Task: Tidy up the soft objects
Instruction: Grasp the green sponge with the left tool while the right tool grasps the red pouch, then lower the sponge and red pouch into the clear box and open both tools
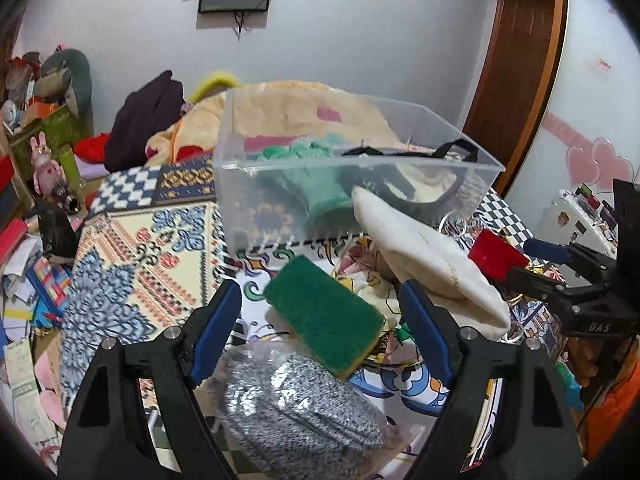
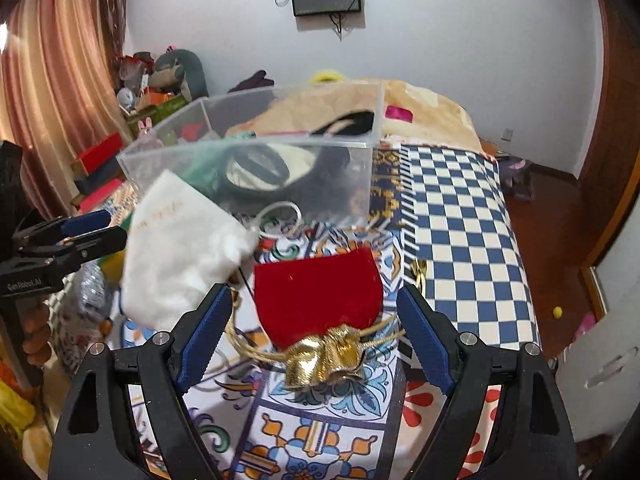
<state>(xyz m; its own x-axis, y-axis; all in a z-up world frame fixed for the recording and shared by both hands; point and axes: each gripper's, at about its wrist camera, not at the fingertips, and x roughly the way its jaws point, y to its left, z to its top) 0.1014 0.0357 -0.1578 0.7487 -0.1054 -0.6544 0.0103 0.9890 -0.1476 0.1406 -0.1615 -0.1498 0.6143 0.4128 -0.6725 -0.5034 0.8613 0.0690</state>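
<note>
A clear plastic bin [image 1: 460, 184] [image 2: 168, 152] stands on the patterned bed cover and holds a green glove [image 1: 320, 184] and a black-strapped item [image 1: 404, 192]. My left gripper [image 1: 320, 316] is open around a green-and-yellow sponge [image 1: 324, 312], above a grey knit item in a plastic bag [image 1: 304, 408]. A white cloth pouch [image 1: 432, 264] [image 2: 176, 248] lies in front of the bin. My right gripper [image 2: 316, 320] is open around a red velvet pouch [image 2: 316, 296] with a gold tie [image 2: 324, 360]; it also shows in the left wrist view [image 1: 496, 258].
A blanket pile [image 1: 304, 112] lies behind the bin. Cluttered shelves and boxes [image 1: 32, 240] stand at the left of the bed. The blue-and-white checked cover [image 2: 460, 240] stretches to the right, with the wooden floor [image 2: 552, 232] beyond.
</note>
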